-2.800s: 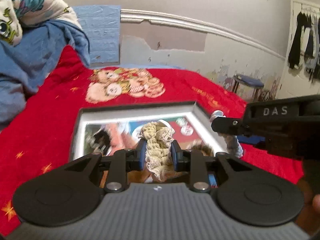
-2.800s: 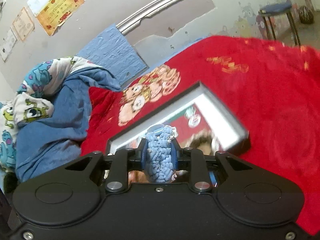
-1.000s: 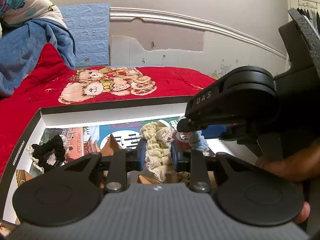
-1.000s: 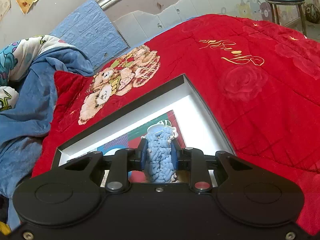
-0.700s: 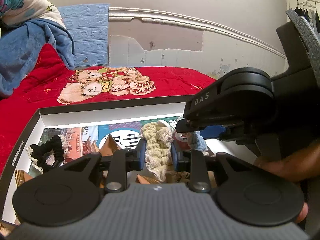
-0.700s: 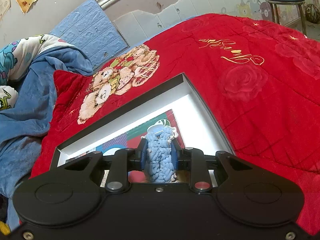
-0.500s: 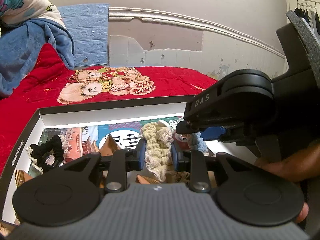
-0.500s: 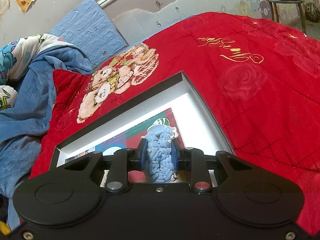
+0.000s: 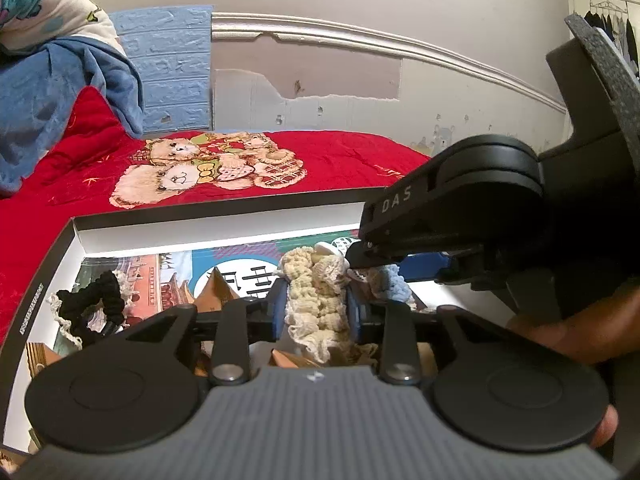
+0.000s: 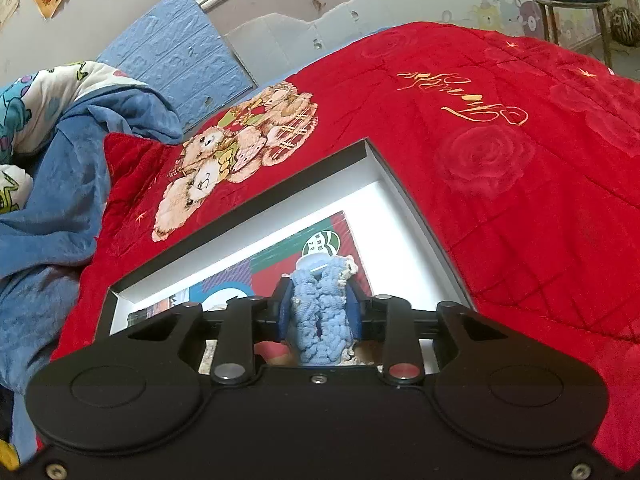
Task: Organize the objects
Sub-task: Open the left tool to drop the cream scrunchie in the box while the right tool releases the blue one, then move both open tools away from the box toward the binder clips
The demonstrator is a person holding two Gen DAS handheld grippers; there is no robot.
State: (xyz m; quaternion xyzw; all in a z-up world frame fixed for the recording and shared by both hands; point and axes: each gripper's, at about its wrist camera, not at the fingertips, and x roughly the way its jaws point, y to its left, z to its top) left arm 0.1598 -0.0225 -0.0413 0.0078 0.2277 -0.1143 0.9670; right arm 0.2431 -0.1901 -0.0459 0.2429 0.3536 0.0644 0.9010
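The right gripper hides most of the blue scrunchie and the box's right wall.

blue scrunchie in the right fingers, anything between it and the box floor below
Nothing visible. The blue scrunchie hangs between the right gripper's just-opening fingers, inside the box walls, over printed lining. What lies directly beneath it is hidden.

A cream scrunchie, a light-blue scrunchie, a black scrunchie, and a red teddy-bear-patterned bedspread.
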